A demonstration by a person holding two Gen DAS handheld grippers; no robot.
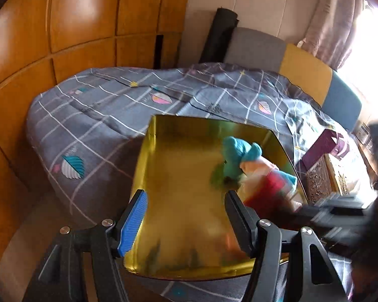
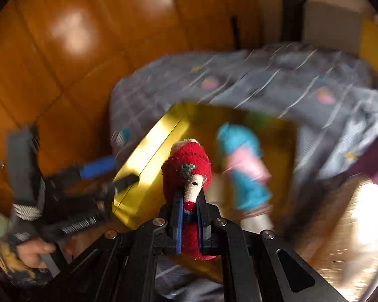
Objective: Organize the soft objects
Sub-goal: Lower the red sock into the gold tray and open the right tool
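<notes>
A gold tin box (image 1: 179,201) lies open on a grey checked bedspread (image 1: 100,115). My left gripper (image 1: 186,216) is open and empty above the box's near half. My right gripper (image 2: 190,201) is shut on a red fuzzy sock (image 2: 186,168) with a white toe, holding it above the box (image 2: 151,146). A teal and pink sock (image 2: 242,166) lies in the box to the right of the red one. In the left wrist view the teal sock (image 1: 239,156) and the red sock (image 1: 267,191) show at the box's right side, blurred.
Orange wooden wardrobe panels (image 1: 63,37) stand to the left and behind the bed. A grey, yellow and blue headboard (image 1: 305,70) is at the back. A purple box (image 1: 322,148) and patterned boxes (image 1: 332,176) lie at the right on the bed.
</notes>
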